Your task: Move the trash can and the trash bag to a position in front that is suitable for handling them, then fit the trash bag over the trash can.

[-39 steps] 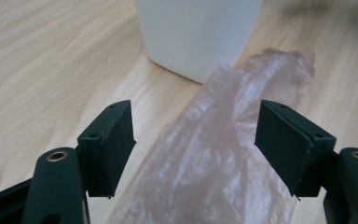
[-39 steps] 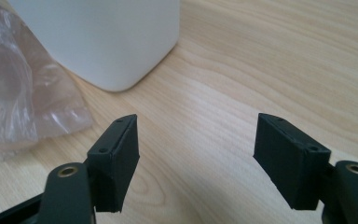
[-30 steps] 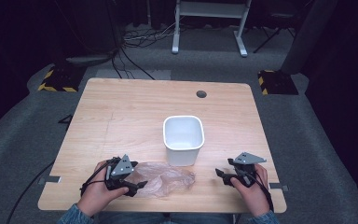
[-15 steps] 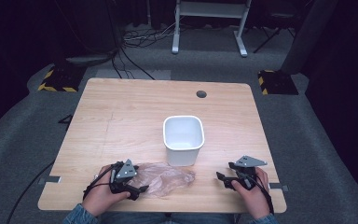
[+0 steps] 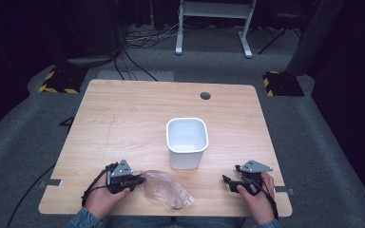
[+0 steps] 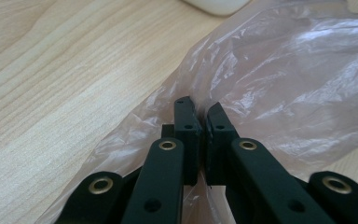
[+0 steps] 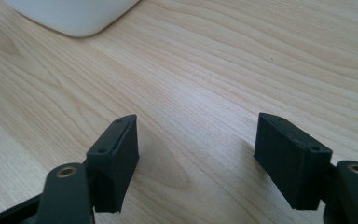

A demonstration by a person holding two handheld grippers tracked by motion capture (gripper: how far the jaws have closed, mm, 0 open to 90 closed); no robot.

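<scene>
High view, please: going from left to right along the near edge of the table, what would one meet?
Left gripper, shut on the plastic bag → that bag, lying crumpled on the table → right gripper, open and holding nothing.

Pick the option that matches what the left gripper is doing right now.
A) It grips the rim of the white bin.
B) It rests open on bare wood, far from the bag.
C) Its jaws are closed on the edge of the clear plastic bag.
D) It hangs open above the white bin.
C: in the left gripper view the left gripper has its jaws together, pinching the film of the clear plastic bag.
</scene>
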